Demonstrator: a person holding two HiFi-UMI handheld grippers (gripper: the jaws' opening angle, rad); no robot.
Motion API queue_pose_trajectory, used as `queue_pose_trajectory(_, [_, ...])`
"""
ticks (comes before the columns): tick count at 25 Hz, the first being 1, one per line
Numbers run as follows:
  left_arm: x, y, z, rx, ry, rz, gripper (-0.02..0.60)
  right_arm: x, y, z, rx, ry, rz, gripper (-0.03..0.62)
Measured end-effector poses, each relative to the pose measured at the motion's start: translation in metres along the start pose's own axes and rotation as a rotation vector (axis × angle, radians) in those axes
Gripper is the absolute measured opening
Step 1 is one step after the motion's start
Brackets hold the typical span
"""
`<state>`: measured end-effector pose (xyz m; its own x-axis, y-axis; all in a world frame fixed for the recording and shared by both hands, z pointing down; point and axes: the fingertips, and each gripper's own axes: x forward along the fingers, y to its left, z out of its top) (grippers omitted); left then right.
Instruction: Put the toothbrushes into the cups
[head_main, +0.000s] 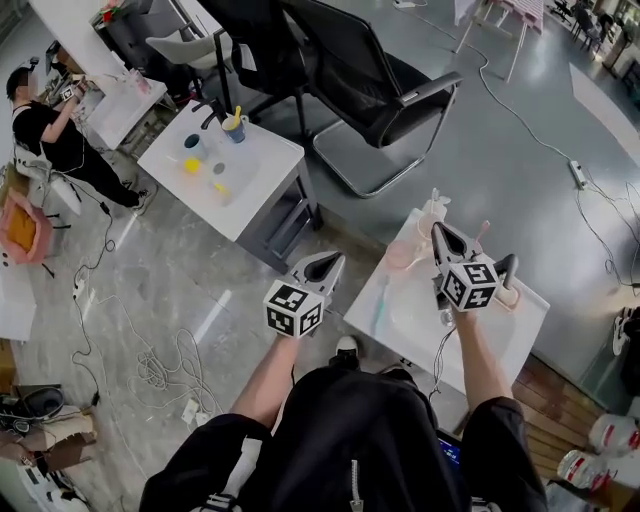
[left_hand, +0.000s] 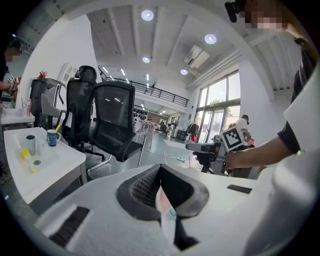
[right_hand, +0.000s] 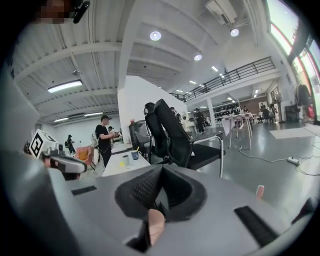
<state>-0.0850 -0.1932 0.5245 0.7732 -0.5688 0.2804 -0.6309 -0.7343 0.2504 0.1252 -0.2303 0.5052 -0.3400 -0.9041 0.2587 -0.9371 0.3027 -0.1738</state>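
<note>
The left gripper hangs off the left edge of the small white table, over the floor. Its jaw tips are pressed together; a pale strip in the slot behind them cannot be identified. The right gripper is above the table, jaws pressed together on nothing. A toothbrush lies flat near that left edge, with a pink cup just beyond. Open grey floor separates this table from a second white table and a black chair.
</note>
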Motion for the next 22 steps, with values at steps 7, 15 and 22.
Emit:
queue_pose_trajectory(7, [-0.005, -0.007, 0.017, 0.039, -0.067, 0.011, 0.000, -0.028, 0.023, -0.007, -0.011, -0.026, 0.000, 0.006])
queue_pose_trajectory(15, [-0.021, -0.008, 0.002, 0.023, -0.057, 0.045, 0.000, -0.045, 0.067, -0.035, 0.037, -0.028, 0.058, 0.006])
queue_pose_trajectory(22, [-0.044, -0.003, -0.016, 0.016, -0.081, 0.083, 0.000, -0.046, 0.108, -0.090, 0.013, 0.048, 0.101, 0.006])
